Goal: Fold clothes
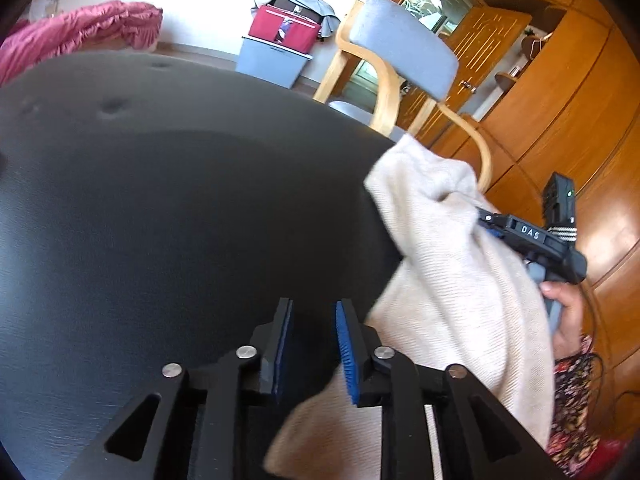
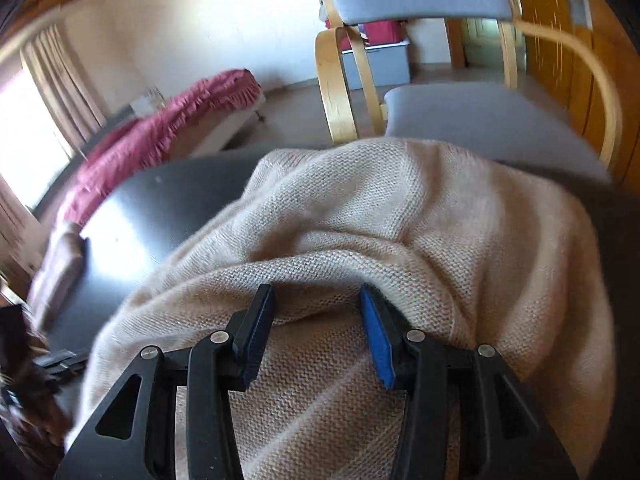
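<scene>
A beige knit garment (image 1: 452,280) lies bunched at the right edge of the black table (image 1: 180,200), part of it hanging off the edge. My left gripper (image 1: 314,306) is open over bare tabletop, and the cloth's edge lies under its right finger (image 1: 346,352). A hand (image 1: 566,312) holds my right gripper (image 1: 490,218), whose tips press into the garment's folds. In the right wrist view the right gripper (image 2: 316,292) is open, jaws wide apart, with the knit garment (image 2: 380,220) heaped in front of the pads and beneath them.
A chair (image 1: 404,52) with a grey cushion and bent wooden arms stands just beyond the table's far right edge. Wooden cabinets (image 1: 560,92) line the right side. A pink bedspread (image 1: 76,32) and a red box on a grey bin (image 1: 276,48) are across the room.
</scene>
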A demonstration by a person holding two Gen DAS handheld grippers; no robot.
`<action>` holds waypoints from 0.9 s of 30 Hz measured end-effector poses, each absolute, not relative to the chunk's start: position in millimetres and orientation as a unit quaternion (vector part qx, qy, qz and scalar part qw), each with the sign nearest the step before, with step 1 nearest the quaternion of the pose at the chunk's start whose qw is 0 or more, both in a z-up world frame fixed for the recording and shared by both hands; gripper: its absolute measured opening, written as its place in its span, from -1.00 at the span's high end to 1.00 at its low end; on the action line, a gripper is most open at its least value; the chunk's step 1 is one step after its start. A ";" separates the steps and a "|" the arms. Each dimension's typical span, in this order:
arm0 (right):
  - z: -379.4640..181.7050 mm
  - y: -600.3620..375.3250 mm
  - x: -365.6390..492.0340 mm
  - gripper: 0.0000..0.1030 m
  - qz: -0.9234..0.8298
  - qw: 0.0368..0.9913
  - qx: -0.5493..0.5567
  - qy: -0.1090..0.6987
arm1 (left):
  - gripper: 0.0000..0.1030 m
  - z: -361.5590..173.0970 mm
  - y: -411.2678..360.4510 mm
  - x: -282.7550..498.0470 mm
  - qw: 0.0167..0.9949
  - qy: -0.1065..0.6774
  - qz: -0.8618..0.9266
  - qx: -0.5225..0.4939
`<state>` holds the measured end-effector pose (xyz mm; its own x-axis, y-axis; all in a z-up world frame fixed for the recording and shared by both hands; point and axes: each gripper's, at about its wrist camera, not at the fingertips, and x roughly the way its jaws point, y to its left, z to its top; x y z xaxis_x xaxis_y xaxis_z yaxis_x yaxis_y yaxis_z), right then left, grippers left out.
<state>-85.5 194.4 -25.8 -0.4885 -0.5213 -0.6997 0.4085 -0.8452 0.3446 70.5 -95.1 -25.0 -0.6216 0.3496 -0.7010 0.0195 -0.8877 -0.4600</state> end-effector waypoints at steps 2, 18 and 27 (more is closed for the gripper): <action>-26.7 197.4 -84.4 0.05 -0.857 0.276 0.428 -0.076 | 0.47 -26.7 -94.6 72.2 0.116 -0.235 0.865 -0.428; -37.7 211.9 -114.9 0.03 -0.845 0.294 0.430 -0.121 | 0.90 11.7 -64.1 86.2 0.107 -0.140 0.911 -0.372; -37.8 217.7 -117.7 0.03 -0.842 0.297 0.430 -0.131 | 0.89 45.1 -153.1 68.2 -0.013 -0.167 0.932 -0.320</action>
<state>-117.7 217.7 -37.8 -0.4529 -0.6135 -0.6469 0.3879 -0.7889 0.4767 68.2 -153.1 45.1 -0.7950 0.0823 -0.6010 0.1318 -0.9437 -0.3035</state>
